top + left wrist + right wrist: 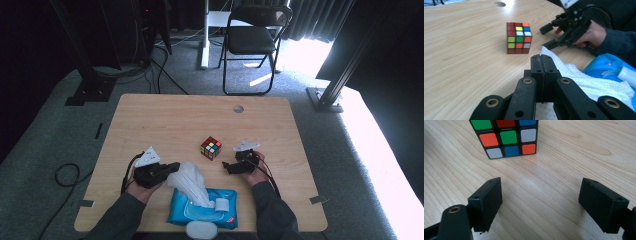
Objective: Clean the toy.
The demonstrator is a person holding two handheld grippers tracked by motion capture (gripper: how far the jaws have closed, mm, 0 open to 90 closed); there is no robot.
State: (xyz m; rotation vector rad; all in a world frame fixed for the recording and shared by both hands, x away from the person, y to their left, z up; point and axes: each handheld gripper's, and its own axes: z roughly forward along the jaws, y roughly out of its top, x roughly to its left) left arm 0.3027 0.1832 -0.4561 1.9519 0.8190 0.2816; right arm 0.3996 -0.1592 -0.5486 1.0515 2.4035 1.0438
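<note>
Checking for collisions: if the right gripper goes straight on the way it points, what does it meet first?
Probably the puzzle cube: it sits just ahead of the open right gripper, slightly left of centre, with bare table between.

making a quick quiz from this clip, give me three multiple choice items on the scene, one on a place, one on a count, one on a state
1. Where is the puzzle cube?
A. on the table, beyond the two hand-held grippers
B. on the chair
C. on top of the wipes pack

2. How many folding chairs stand beyond the table?
A. one
B. two
C. three

3. How do the right hand-held gripper's jaws stand?
A. shut on the cube
B. open, nothing between them
C. shut on a wipe

Answers:
1 A, the high view shows it on bare wood.
2 A, one black chair stands there.
3 B, bare table shows between the jaws.
</note>
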